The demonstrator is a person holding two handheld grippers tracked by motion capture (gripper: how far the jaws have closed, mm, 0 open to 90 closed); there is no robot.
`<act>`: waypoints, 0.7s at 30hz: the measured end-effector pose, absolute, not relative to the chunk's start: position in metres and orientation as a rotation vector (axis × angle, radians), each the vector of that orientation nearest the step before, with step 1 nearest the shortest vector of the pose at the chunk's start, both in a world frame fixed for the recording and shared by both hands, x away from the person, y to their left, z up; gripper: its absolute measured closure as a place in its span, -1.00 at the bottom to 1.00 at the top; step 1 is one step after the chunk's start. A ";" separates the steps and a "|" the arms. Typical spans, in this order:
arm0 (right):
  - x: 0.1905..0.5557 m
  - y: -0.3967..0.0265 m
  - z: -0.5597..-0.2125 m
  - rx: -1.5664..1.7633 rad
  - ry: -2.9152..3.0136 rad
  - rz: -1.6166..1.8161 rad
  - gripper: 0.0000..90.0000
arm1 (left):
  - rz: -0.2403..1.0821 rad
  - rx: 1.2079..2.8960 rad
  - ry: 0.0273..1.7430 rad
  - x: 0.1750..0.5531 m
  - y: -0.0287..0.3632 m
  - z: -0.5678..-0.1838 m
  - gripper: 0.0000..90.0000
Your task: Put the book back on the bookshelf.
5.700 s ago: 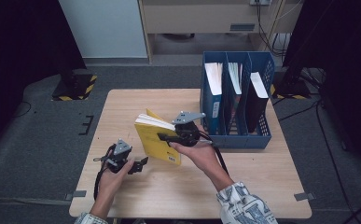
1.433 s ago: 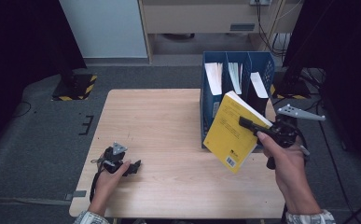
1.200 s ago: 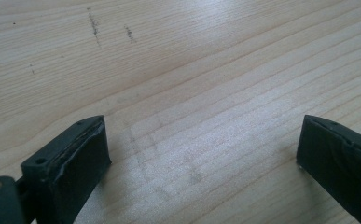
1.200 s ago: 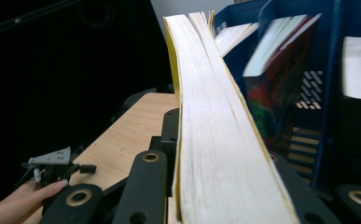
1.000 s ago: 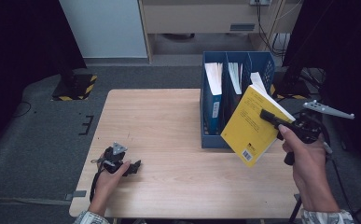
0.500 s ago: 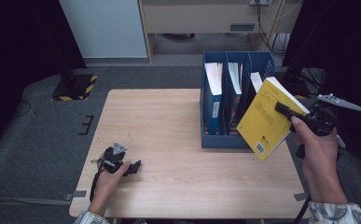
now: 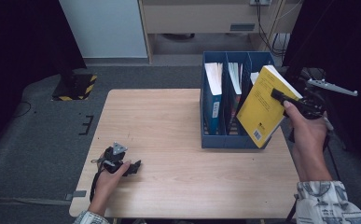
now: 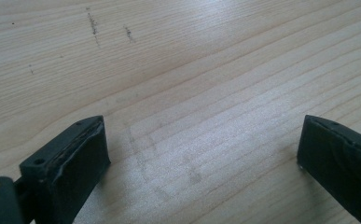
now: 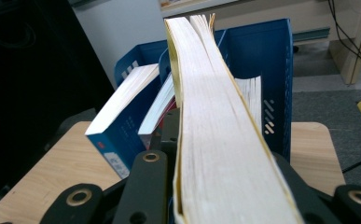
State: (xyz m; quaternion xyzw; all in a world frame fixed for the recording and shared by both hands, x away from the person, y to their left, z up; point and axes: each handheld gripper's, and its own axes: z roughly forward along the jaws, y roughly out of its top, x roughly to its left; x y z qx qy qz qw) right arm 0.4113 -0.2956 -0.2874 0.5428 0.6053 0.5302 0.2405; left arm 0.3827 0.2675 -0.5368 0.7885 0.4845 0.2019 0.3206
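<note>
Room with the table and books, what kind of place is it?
Probably an office or a lab workroom. A wooden table stands on grey carpet, a blue file rack holds books, and cables hang by a desk behind it.

Your left gripper [image 7: 130, 169] has bare wooden table [image 7: 159, 121] open ahead and to your left. To the right, the blue file holder [image 7: 225, 140] blocks passage; books [image 7: 213, 79] occupy its slots, and the tilted yellow book [image 7: 262, 107] crowds its right end.
</note>
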 end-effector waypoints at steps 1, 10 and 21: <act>0.414 -0.295 -0.288 1.493 1.648 1.448 0.67 | 0.530 2.071 1.274 0.383 0.267 -0.537 -0.97; 0.437 -0.281 -0.291 1.514 1.625 1.416 0.67 | 0.529 2.071 1.271 0.383 0.267 -0.537 -0.98; 0.463 -0.259 -0.293 1.539 1.624 1.386 0.66 | 0.531 2.070 1.269 0.383 0.267 -0.537 -0.98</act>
